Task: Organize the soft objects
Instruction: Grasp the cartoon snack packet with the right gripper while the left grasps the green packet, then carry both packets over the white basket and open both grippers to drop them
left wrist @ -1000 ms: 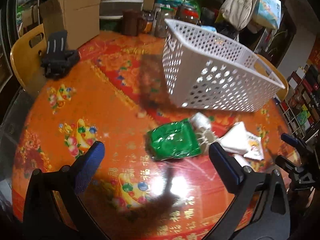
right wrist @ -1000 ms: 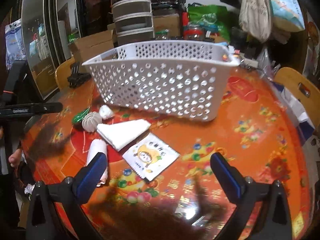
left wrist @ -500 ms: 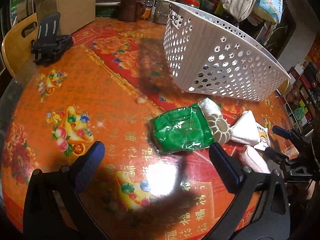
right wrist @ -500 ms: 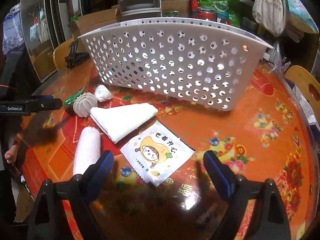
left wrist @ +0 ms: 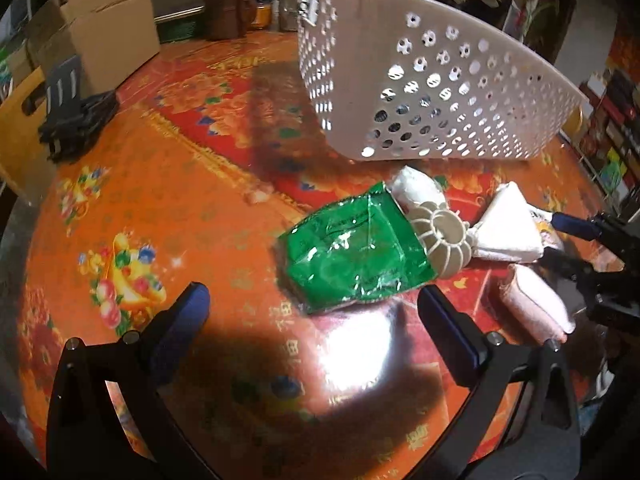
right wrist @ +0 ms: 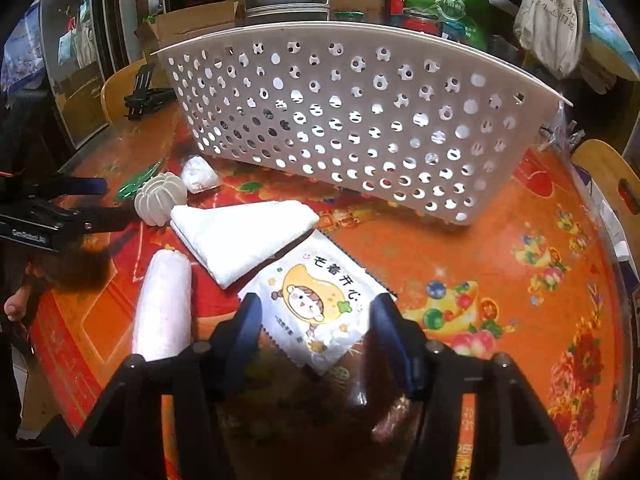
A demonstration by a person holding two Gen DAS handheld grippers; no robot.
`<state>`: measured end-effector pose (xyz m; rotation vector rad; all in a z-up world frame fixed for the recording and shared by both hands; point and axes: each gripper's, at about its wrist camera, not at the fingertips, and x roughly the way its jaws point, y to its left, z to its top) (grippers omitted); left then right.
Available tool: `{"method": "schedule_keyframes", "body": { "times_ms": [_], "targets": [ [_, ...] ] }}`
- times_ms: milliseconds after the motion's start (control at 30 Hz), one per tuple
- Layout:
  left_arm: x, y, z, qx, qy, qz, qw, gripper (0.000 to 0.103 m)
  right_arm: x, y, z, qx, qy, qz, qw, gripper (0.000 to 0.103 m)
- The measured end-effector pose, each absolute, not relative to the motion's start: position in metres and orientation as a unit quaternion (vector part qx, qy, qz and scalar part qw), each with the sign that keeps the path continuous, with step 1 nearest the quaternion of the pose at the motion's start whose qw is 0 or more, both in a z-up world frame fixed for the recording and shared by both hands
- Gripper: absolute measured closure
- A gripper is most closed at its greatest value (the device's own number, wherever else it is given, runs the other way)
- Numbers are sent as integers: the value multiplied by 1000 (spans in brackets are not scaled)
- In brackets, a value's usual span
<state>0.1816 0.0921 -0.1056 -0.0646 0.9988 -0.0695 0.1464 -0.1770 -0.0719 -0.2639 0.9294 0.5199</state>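
A white perforated basket (left wrist: 436, 92) (right wrist: 360, 120) stands on the orange table. In front of it lie a green packet (left wrist: 352, 252), a ribbed white ball (left wrist: 444, 240) (right wrist: 160, 198), a small white bag (left wrist: 416, 192) (right wrist: 198, 174), a folded white cloth (left wrist: 508, 224) (right wrist: 244, 234), a pink-white roll (left wrist: 536, 304) (right wrist: 164, 300) and a cartoon sachet (right wrist: 316, 300). My left gripper (left wrist: 312, 320) is open just short of the green packet. My right gripper (right wrist: 316, 324) is partly closed around the sachet, jaws either side of it, not clamped.
A black stand (left wrist: 72, 112) and a cardboard box (left wrist: 104, 28) are at the far left. A brown mug (left wrist: 224, 12) and jars stand behind the basket. Wooden chairs (right wrist: 612, 188) ring the table. The other gripper shows at the right in the left wrist view (left wrist: 592, 248).
Both grippers moved forward and down toward the objects. The right jaws narrowed from wide open to straddle the sachet. The left gripper came closer to the green packet.
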Motion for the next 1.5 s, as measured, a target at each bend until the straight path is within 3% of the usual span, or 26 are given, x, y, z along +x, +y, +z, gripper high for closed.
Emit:
{"method": "schedule_keyframes", "body": {
  "times_ms": [267,367,533,767,800,867,1233,1500],
  "targets": [
    [197,85,-108,-6,478,-31,878,0,138,-186,-70,-119,432,252,858,61],
    [194,82,-106,-3,468,-37,883,6,135,-187,-70,-118,429,253,859,64],
    [186,72,-100,5,454,-54,890,37,134,-189,-70,-113,427,256,860,68],
    [176,74,-95,-3,431,-50,901,53,132,-189,-69,-109,424,259,861,76],
    [176,76,-94,-4,429,-47,902,80,132,-190,-69,-107,424,259,861,77],
    [176,82,-93,-19,430,-51,901,86,132,-190,-69,-104,424,261,861,79],
    [161,95,-78,-43,389,-43,919,94,130,-194,-66,-95,416,260,866,87],
    [157,96,-75,-50,377,-39,924,95,130,-198,-63,-84,411,261,869,88]
  ]
}}
